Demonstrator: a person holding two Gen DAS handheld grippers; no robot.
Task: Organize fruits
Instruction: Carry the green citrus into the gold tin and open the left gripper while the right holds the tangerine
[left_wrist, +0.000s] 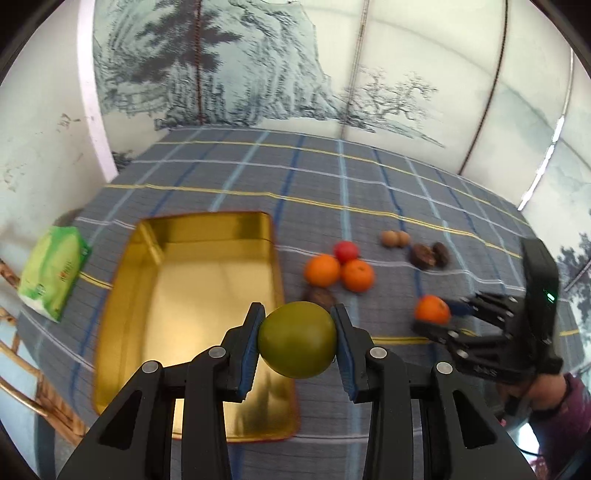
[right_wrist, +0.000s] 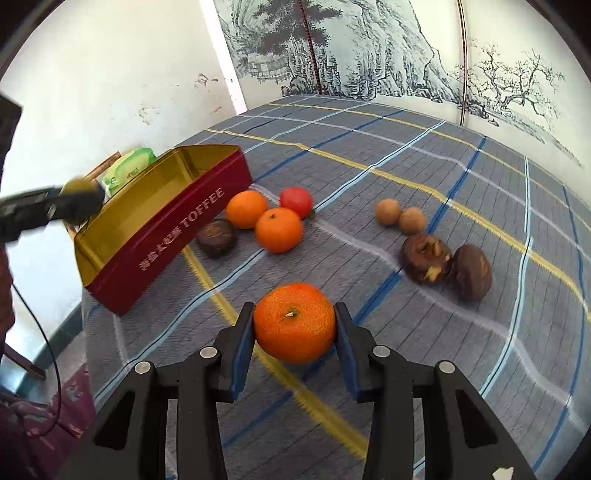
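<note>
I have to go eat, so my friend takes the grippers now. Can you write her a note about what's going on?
Left gripper: shut on the green fruit, held over the tin.
Right gripper: shut on an orange, which seems to be still on the cloth.
On the cloth: two oranges, a red fruit, two small tan fruits and three dark brown ones.
Done: nothing in the tin yet.
Left: drop in the green fruit, then the orange, then the rest.

Green fruit (left_wrist: 297, 339), orange mandarin (right_wrist: 294, 322), plaid cloth (right_wrist: 406, 155).
</note>
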